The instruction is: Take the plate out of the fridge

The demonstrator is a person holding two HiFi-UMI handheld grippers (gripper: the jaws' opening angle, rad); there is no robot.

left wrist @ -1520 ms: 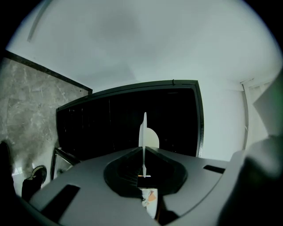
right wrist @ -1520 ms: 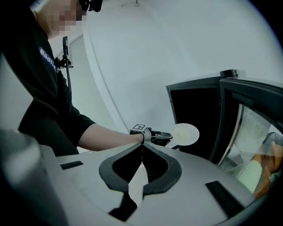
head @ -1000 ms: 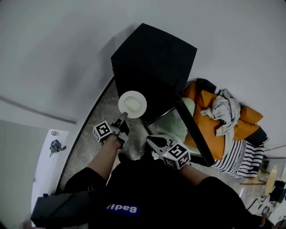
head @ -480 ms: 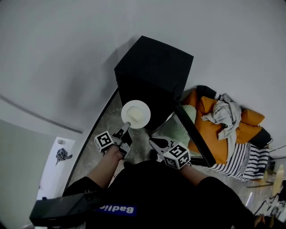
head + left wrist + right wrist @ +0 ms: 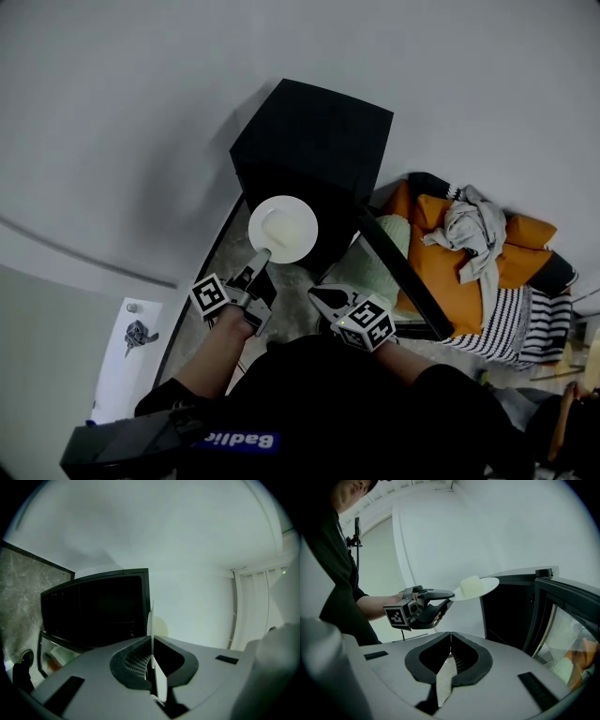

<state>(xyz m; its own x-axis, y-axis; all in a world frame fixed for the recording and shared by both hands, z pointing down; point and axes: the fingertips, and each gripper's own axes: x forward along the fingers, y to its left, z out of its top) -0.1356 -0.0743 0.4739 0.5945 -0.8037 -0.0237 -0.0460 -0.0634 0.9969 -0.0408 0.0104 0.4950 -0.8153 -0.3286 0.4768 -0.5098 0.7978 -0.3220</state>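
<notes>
Just ahead of the left gripper (image 5: 260, 255), clamped by its rim, the white plate (image 5: 283, 229) carries a pale block (image 5: 278, 226) outside the black fridge (image 5: 314, 141). The fridge door (image 5: 398, 272) hangs open beyond the right gripper (image 5: 314, 293), whose jaws are together and empty. Marbled floor (image 5: 220, 253), white wall (image 5: 141, 112), and orange cushions (image 5: 441, 262) farther right.

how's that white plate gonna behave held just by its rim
The plate looks rigid: it juts out flat though the left hand-held gripper pinches only its rim, so it might pivot or slip. The pale lump on it may slide if it tilts. Probably breakable if dropped.
</notes>
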